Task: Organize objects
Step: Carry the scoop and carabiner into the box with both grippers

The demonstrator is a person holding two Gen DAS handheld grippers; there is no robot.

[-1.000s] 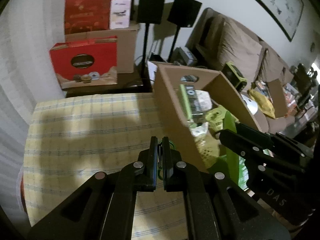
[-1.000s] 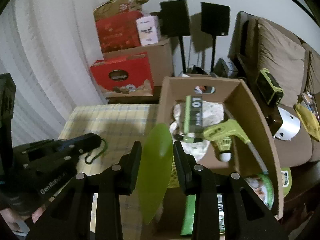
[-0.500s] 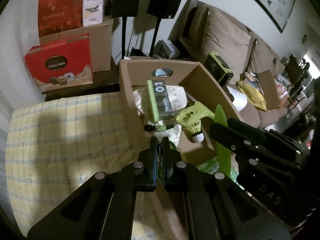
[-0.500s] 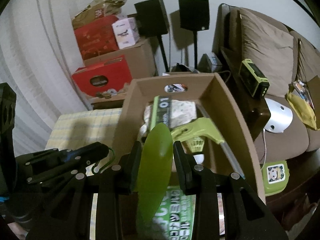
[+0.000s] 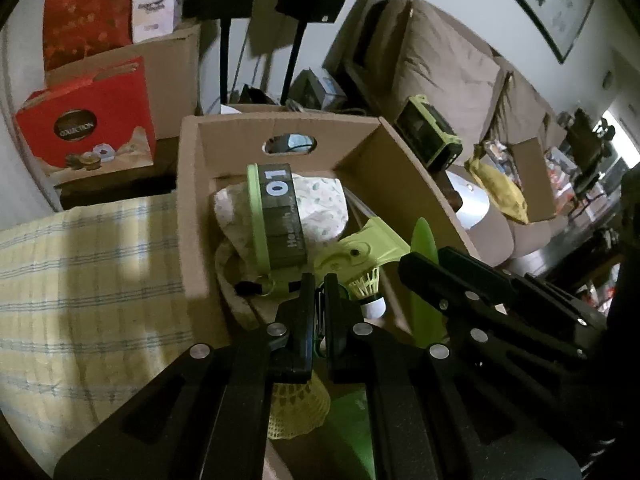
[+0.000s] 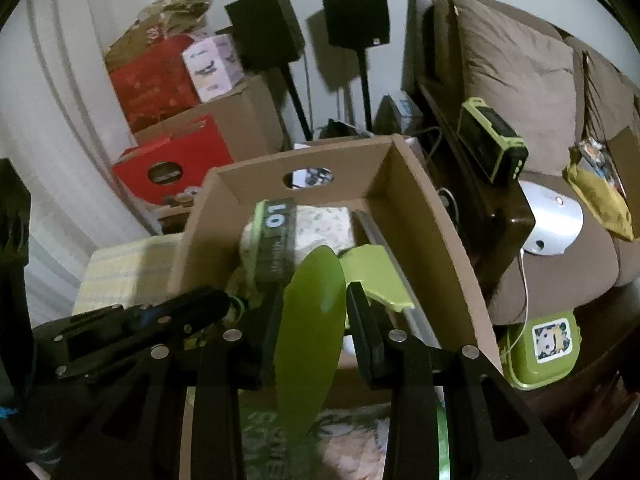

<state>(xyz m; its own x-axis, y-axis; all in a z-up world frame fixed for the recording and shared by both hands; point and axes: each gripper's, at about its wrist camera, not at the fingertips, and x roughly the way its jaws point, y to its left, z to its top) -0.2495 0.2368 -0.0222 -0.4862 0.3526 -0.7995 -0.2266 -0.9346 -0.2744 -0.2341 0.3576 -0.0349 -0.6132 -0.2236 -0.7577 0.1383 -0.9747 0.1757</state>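
Note:
My left gripper [image 5: 319,280] is shut on a small green carabiner [image 5: 320,304], which shows only as a sliver between the fingers. It hangs over the near end of the open cardboard box [image 5: 192,208]. My right gripper [image 6: 314,292] is shut on a flat green leaf-shaped piece [image 6: 312,320] that stands on edge above the same box [image 6: 432,220]. The two grippers are side by side, the left gripper [image 6: 224,304] to the left of the right one. In the box lie a dark green-edged pack marked 01 [image 5: 276,220], a floral cloth [image 5: 320,208], a lime plastic part [image 5: 360,248] and a shuttlecock [image 5: 370,292].
A yellow checked cloth [image 5: 80,280] covers the surface left of the box. Behind stand a red gift box [image 5: 84,120], stacked cartons and two black speakers on stands [image 6: 356,12]. At the right are a brown sofa [image 6: 512,72], a green-black device [image 6: 492,144] and a green lunch box [image 6: 540,344].
Both grippers have travelled to the right, from over the checked cloth to over the cardboard box, and sunk a little. Each keeps its hold.

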